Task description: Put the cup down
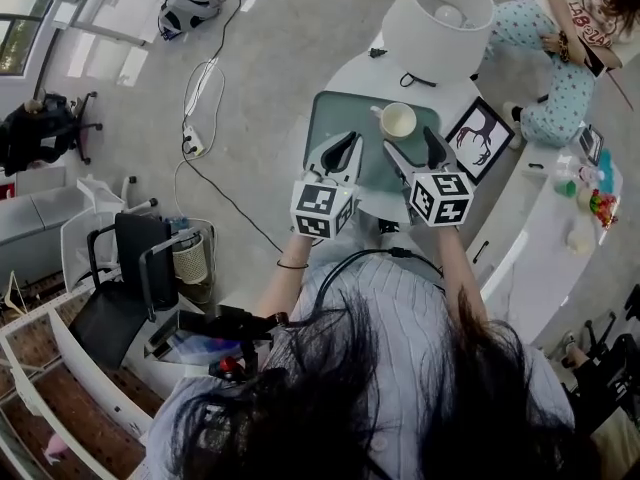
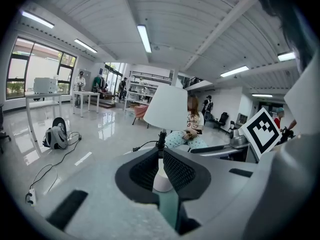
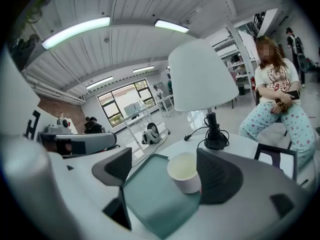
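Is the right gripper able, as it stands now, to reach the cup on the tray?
Probably yes. The right gripper has its jaws apart, and the cup stands on the tray in the gap between them. Nothing lies in the way.

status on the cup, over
Left tongs shut, empty. Right tongs open around cup, upright on the tray, close by right jaw. Lamp beyond tray, not in the way.
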Tool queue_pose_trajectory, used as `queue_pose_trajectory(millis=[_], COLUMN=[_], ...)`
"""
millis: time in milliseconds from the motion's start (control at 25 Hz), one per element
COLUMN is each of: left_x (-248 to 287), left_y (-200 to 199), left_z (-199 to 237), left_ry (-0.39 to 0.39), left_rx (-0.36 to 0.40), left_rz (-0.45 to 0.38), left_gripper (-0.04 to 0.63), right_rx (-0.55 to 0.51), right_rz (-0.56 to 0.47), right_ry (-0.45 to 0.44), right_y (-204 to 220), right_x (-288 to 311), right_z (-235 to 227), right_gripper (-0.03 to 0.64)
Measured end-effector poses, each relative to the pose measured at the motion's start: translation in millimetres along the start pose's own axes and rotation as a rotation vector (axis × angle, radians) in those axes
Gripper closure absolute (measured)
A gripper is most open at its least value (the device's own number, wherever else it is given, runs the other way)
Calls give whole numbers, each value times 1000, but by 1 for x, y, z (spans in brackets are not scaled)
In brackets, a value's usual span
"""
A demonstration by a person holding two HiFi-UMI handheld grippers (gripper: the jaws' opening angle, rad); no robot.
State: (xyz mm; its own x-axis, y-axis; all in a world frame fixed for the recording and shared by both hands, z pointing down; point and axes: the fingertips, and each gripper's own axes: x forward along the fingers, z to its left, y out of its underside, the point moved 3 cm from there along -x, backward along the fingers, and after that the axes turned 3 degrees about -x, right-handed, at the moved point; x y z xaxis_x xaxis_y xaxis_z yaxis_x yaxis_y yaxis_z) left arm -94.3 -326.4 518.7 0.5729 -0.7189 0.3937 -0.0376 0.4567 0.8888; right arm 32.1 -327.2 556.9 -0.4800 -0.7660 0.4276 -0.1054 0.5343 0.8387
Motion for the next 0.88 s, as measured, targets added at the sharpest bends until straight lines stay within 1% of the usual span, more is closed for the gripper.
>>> queue_pose_trajectory(millis=[200, 360, 400, 560, 680, 760, 880], left_x=[-15, -30, -34, -48, -59, -63, -68], left_y=[1, 5, 7, 15, 20, 23, 22], left_z=[-17, -28, -32, -47, -55, -61, -64], left_ry=[-38, -89, -98, -134, -157, -164, -173], left_rx=[-11, -24, -27, -19, -16, -20, -9], left_rz=[-26, -52, -54, -61, -56, -55, -50], left_gripper=[555, 555, 555, 555, 555, 555, 555], right_rx=[-52, -57, -53, -37, -29, -23, -5], right_rz=[-2, -8, -8, -19, -21, -19, -25], right_ry=[-25, -68, -72, -84, -90, -90, -99], right_y=[-6, -10, -9, -5, -1, 1, 3], right_x=[-22, -38, -42, -54, -62, -68, -72], right_z=[13, 21, 22, 19, 20, 19, 22], right_gripper=[202, 213, 223, 307, 356, 378, 388])
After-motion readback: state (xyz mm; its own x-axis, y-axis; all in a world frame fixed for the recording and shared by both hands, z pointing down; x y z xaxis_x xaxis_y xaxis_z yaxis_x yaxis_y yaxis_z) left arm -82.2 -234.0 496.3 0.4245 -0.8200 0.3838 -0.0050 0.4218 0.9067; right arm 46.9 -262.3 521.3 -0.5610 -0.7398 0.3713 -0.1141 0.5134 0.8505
